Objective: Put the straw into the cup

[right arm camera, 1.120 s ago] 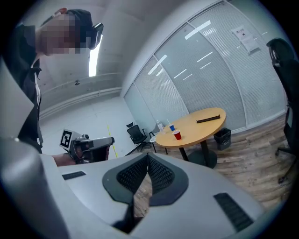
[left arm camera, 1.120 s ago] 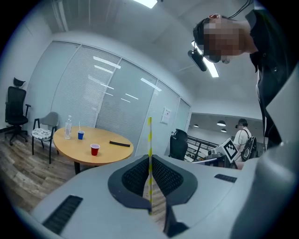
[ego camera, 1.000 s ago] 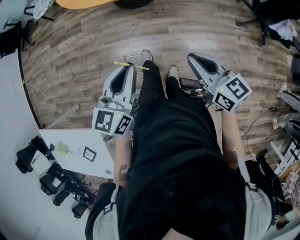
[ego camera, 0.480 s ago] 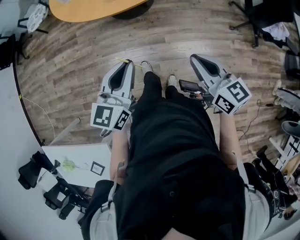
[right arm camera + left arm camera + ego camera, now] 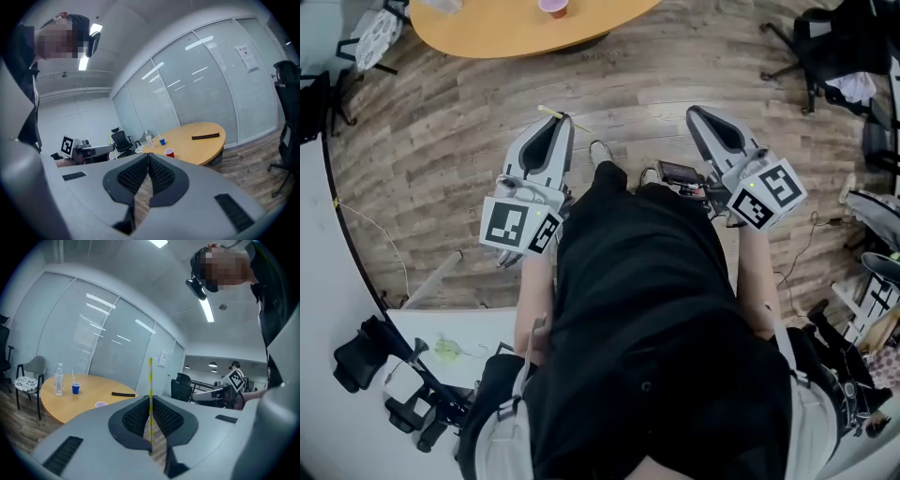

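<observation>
A: What does the straw (image 5: 150, 373) look like?

B: Thin and straight, banded yellow and white. In the left gripper view it stands upright, pinched between the clenched jaws, with most of its length above them.

A: And from the head view?

B: There it is only a short pale sliver lying across the tip of the left gripper (image 5: 554, 131), out over the wooden floor (image 5: 441, 169) and short of the round worktop (image 5: 506, 33). The banding doesn't show there.

A: The right gripper (image 5: 148, 157)?

B: Its jaws are pressed together with nothing between them.

A: Where are the cups?

B: The head view catches just a red cup (image 5: 553, 7) at the top edge. The right gripper view shows more: the red cup near the worktop's edge, a blue cup (image 5: 162, 141) behind it with a straw of its own, a clear bottle (image 5: 148, 138) beside that, and a dark flat bar (image 5: 205, 136) further along. The left gripper view shows the same things from the other side.
</observation>
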`<move>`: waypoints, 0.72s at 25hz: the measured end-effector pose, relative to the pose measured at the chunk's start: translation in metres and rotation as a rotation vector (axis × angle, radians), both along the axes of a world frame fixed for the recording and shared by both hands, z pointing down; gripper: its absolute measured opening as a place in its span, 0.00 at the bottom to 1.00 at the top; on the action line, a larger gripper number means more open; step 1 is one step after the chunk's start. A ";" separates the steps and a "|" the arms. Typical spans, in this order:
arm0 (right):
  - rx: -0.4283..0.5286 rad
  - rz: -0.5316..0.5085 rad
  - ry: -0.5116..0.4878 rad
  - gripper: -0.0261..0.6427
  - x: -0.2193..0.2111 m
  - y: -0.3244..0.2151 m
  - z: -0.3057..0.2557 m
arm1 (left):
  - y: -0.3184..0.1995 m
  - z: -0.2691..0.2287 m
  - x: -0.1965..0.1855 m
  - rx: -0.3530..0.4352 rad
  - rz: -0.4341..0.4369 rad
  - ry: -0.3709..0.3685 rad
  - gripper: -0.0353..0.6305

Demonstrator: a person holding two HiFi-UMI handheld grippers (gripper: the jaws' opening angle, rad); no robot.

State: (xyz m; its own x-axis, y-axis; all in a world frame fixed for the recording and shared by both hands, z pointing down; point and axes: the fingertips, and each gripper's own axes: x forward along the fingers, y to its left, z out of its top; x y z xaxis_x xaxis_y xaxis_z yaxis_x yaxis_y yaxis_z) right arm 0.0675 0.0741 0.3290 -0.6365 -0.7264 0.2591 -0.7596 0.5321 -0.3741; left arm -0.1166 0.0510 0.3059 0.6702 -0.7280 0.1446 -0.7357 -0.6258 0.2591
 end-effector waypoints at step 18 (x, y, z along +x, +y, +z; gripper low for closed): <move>0.000 0.055 0.028 0.07 -0.048 -0.056 -0.005 | -0.058 0.008 -0.056 -0.017 0.036 0.006 0.10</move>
